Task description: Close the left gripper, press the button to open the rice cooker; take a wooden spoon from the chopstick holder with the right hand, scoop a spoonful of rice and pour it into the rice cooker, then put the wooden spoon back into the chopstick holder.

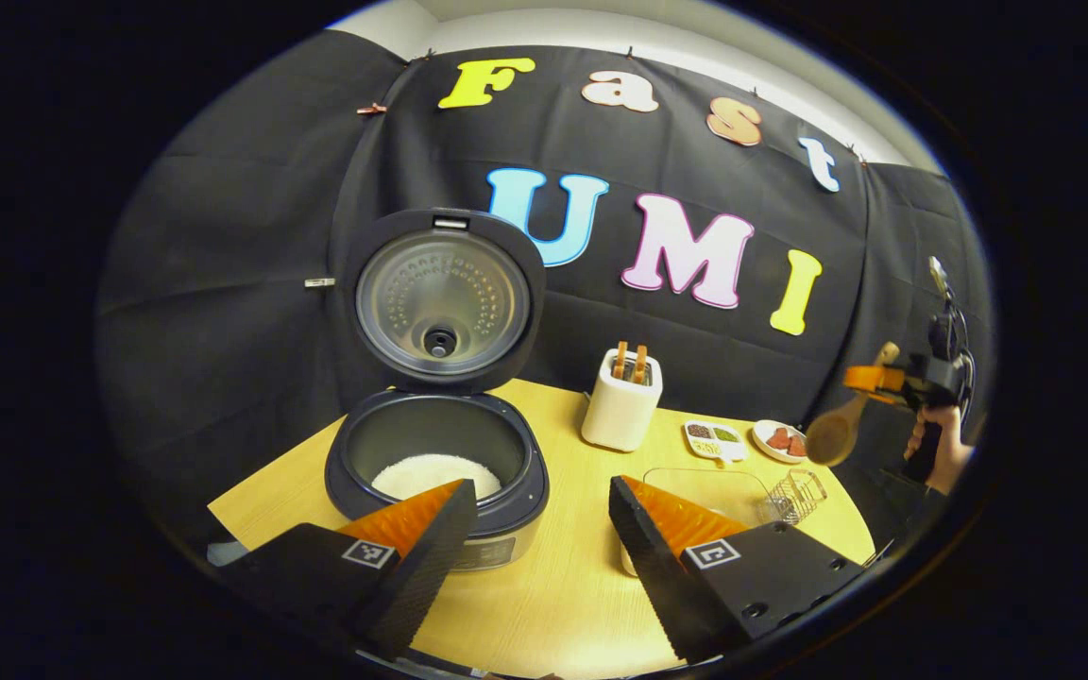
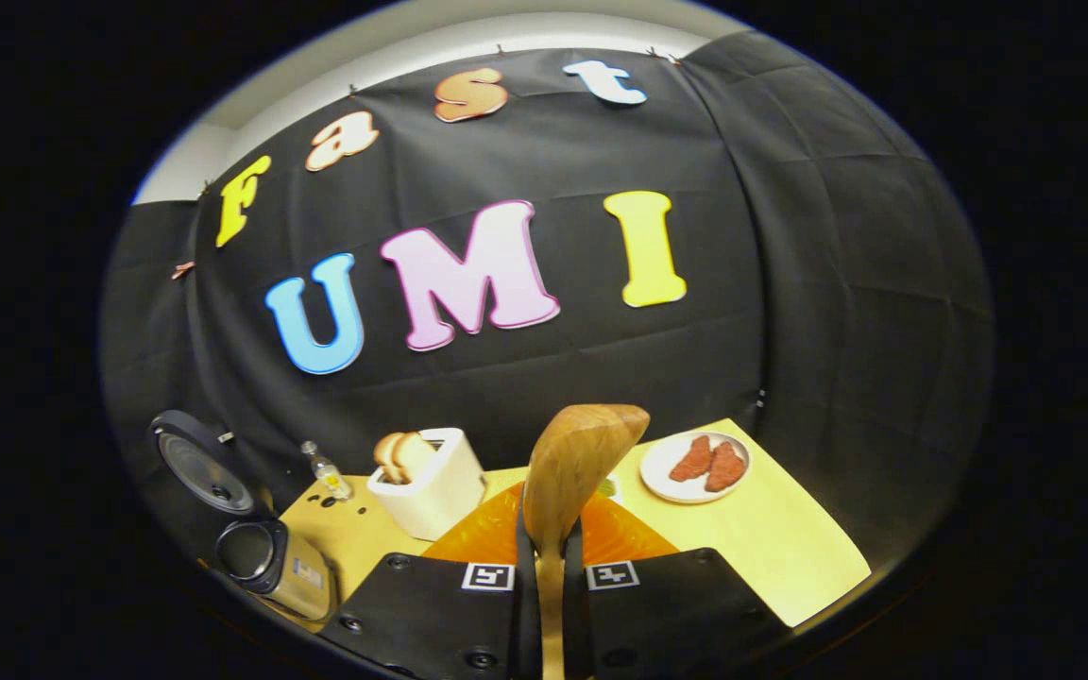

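Both claws first: the left claw (image 1: 535, 529) is spread wide, its two fingers low over the table (image 1: 563, 604) with nothing between them, one finger in front of the rice cooker (image 1: 437, 472). The right claw (image 2: 549, 567) is pressed together on the handle of the wooden spoon (image 2: 574, 472), whose bowl rises ahead of the fingers; in the left gripper view the same claw (image 1: 870, 380), held by a hand (image 1: 941, 449), carries the spoon (image 1: 837, 430) in the air well to the right of the rice cooker, off the table's far edge. That rice cooker stands open, lid (image 1: 442, 300) upright behind the pot, white rice (image 1: 435, 472) lying in the pot. Right of the rice cooker stands the white chopstick holder (image 1: 621, 408) with wooden handles poking out. Farther right of the rice cooker sit a clear container (image 1: 705, 486), a small wire basket (image 1: 799, 493), a divided dish (image 1: 714, 440) and a plate (image 1: 778, 440) of reddish pieces.
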`<state>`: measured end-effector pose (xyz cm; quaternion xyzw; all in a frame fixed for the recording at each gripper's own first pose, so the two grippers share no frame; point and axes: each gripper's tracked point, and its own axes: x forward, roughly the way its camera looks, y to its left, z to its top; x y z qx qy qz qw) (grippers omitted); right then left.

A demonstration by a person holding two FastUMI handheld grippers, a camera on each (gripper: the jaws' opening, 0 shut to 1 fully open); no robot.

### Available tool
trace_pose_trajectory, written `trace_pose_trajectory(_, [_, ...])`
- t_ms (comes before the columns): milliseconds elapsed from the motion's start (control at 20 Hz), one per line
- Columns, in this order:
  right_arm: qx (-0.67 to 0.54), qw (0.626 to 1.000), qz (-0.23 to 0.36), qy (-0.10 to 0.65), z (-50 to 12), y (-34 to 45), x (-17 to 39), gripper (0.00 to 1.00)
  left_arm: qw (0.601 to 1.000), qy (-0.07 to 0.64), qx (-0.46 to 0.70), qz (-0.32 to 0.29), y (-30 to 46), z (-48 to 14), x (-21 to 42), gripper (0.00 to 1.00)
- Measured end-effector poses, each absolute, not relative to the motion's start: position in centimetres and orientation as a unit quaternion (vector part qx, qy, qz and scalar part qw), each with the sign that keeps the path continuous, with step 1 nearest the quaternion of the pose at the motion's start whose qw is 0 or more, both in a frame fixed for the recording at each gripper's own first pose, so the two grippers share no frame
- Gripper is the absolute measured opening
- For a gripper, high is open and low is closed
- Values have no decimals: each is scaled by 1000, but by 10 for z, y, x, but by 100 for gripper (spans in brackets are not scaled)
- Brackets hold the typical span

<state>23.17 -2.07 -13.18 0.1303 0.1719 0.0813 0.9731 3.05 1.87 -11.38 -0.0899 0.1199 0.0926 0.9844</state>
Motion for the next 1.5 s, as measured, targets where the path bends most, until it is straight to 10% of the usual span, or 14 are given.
trace_pose_trajectory(1000, [160, 939, 39, 303, -286, -63, 254, 22, 968, 55, -63, 236, 70, -32, 27, 95])
trace_pose_trajectory(1050, [153, 941, 38, 300, -285, -66, 253, 31, 970, 42, -62, 233, 74, -20, 32, 95])
trace_pose_trajectory(1200, [130, 945, 32, 298, -276, -74, 240, 100, 973, 2, -47, 226, 90, 16, 50, 95])
trace_pose_trajectory(1500, [84, 959, 23, 268, -240, -84, 205, 99, 977, -62, 15, 203, 118, 73, 86, 95])
